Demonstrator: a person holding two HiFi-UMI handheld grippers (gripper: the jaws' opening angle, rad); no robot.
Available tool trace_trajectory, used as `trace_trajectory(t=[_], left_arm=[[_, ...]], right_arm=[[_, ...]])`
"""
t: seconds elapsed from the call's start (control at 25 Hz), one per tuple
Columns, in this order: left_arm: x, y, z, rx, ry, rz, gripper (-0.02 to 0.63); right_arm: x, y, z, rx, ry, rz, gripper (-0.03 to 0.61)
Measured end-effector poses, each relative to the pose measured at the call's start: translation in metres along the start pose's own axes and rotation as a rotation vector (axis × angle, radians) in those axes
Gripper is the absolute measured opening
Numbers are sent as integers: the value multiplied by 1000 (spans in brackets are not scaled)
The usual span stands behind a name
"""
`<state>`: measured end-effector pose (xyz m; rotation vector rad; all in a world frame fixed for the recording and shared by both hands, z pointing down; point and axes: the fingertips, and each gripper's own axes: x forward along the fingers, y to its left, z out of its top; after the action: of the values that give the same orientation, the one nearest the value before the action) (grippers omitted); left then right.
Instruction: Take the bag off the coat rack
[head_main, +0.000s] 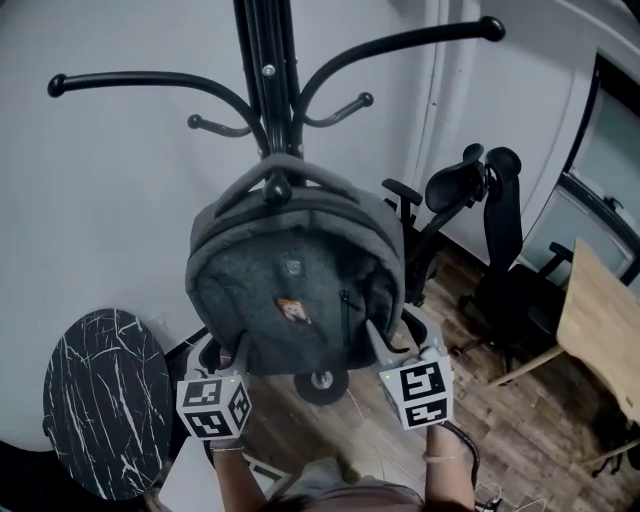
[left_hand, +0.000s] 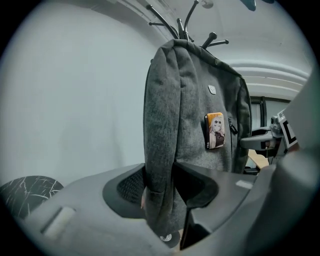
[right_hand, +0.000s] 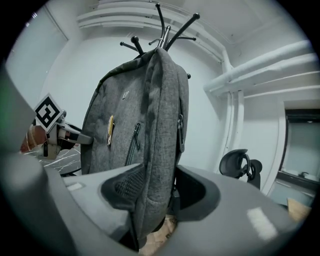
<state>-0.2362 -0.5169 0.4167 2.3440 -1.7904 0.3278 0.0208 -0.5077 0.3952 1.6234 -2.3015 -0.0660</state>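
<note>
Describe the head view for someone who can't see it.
A grey backpack hangs from a black coat rack against a white wall, with the left gripper and right gripper closed on its lower corners. A black office chair stands at right, a marble-patterned round table at lower left.

"What do the claws look like?"

"The left gripper (head_main: 228, 355) and the right gripper (head_main: 402, 345) are both matte grey moulded plastic with broad, rounded shells."

"And inside the jaws?"

"There are black pads (left_hand: 131, 186) with a fine mesh texture, sunk into each inner face."

"Any markings?"

"Behind each claw sits a white cube (head_main: 212, 405) printed with black square markers. A pale rectangular patch (right_hand: 260, 222) lies on the shell just behind the pad."

"Cables?"

"A thin black cable (head_main: 472, 452) loops behind the right claw."

"Anything worn?"

"A thin light band (head_main: 438, 458) circles each wrist."
</note>
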Motion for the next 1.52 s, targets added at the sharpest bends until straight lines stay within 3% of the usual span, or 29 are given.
trace_trajectory(t=[0.52, 1.52], left_arm=[[-11, -13, 5, 24, -58, 35, 81], [-89, -35, 16, 41, -117, 90, 75]], right_arm=[[-14, 7, 10, -82, -112, -104, 114], [-85, 25, 29, -109, -216, -83, 104]])
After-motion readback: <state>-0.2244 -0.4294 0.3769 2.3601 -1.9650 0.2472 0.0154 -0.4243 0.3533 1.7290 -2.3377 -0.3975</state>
